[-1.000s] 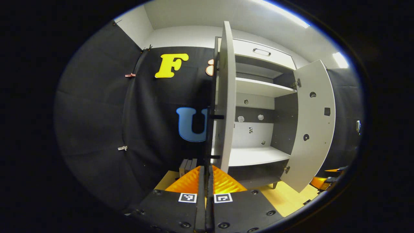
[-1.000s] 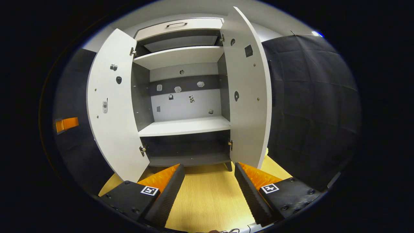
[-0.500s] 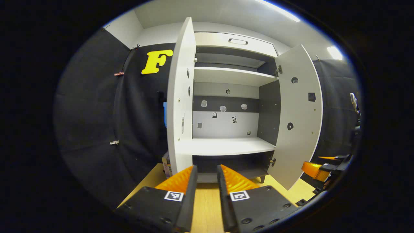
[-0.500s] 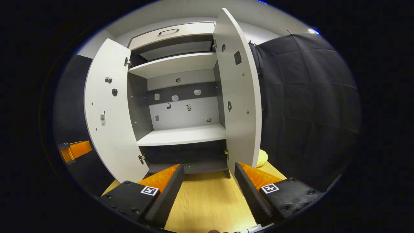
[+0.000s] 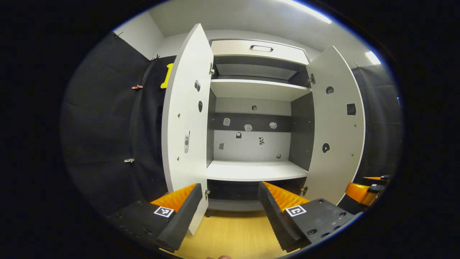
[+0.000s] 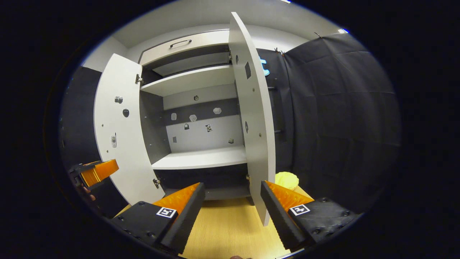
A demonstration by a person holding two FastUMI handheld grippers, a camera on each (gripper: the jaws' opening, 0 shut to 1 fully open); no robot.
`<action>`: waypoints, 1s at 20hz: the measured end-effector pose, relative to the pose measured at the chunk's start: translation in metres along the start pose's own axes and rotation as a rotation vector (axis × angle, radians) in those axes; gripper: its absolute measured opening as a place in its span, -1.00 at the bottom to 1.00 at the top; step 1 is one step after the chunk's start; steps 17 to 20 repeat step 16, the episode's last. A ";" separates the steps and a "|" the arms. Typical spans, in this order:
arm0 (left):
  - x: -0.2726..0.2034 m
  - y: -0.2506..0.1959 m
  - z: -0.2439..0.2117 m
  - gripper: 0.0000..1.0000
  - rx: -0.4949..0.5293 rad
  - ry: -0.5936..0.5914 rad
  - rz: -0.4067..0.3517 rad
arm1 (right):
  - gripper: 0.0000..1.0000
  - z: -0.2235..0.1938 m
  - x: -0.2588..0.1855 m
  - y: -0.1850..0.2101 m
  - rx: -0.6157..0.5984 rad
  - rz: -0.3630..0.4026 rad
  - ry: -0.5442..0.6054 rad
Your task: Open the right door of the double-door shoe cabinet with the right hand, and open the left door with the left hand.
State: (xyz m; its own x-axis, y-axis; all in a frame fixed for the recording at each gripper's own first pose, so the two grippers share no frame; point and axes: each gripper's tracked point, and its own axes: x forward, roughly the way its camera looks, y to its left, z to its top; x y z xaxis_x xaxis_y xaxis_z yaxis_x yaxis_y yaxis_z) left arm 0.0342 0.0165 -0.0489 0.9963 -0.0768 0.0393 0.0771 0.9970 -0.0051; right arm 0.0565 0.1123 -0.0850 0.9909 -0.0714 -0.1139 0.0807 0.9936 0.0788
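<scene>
left gripper view
cabinet [image 5: 257,169]: it stands in the middle, with both doors swung wide open.
left door [image 5: 185,122]: white, it hangs off the cabinet's left side and we see its inner face.
right door [image 5: 336,126]: white, it hangs off the cabinet's right side, open too.
shelves: the white shelf [image 5: 257,89] sits high in the cabinet and another one sits lower down.
drawer [image 5: 257,48]: at the top of the cabinet, shut, with a small handle.
floor [image 5: 233,235]: yellow wood in front of the cabinet.
left gripper [image 5: 227,212]: its two fingers are spread far apart in front of the cabinet and hold nothing. it touches no door.
right gripper [image 5: 366,189]: an orange and black bit peeks out beside the right door, low down.

right gripper view
cabinet [image 6: 201,160]: it is open, seen a bit from the right.
left door [image 6: 120,126]: open wide on the cabinet's left side.
right door [image 6: 253,118]: open, turned nearly edge-on to us.
right gripper [image 6: 233,208]: its fingers are spread wide in front of the cabinet, with nothing between them.
left gripper [image 6: 95,172]: orange and black, low beside the left door.
yellow thing [image 6: 286,180]: on the floor just right of the right door. i cannot tell what it is.
</scene>
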 end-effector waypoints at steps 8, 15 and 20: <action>-0.006 0.000 -0.021 0.93 -0.005 0.007 -0.005 | 0.97 -0.027 0.009 0.031 -0.083 0.080 0.060; 0.001 0.018 -0.038 0.94 -0.031 0.068 0.012 | 0.97 -0.036 0.020 0.071 -0.125 0.157 0.073; 0.002 0.020 -0.036 0.94 -0.032 0.067 0.014 | 0.97 -0.036 0.021 0.074 -0.127 0.163 0.073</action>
